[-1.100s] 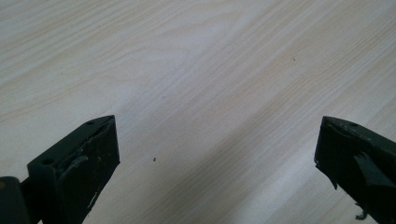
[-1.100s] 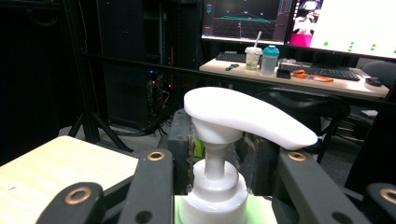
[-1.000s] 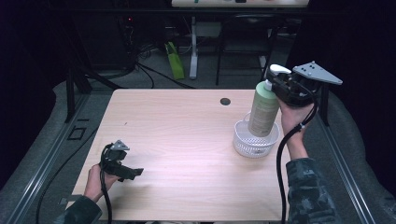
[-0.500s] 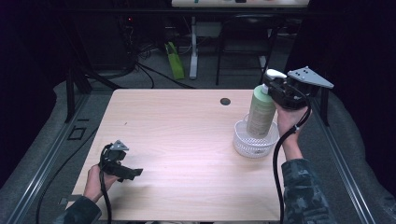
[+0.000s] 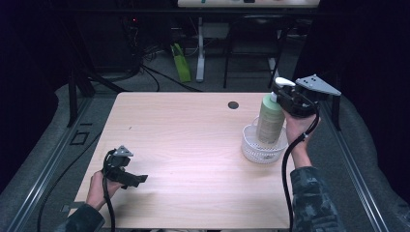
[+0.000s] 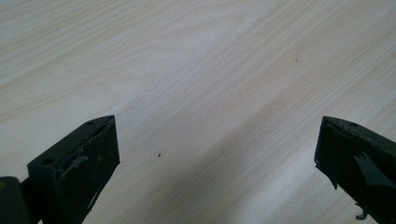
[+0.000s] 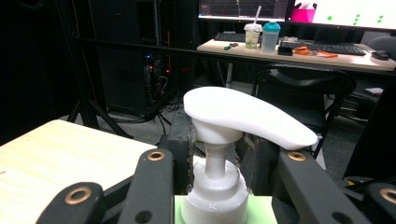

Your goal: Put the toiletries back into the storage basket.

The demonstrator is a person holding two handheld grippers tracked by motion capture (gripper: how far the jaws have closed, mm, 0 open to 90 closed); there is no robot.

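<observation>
here, 1 pump bottle (image 5: pixel 270 121), 1 white basket (image 5: pixel 256 150)

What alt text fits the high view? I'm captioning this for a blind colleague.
The right gripper is shut on a green pump bottle, holding it upright with its base in a white basket on a pale wooden table. The left gripper, open, rests near the table's front left.
</observation>
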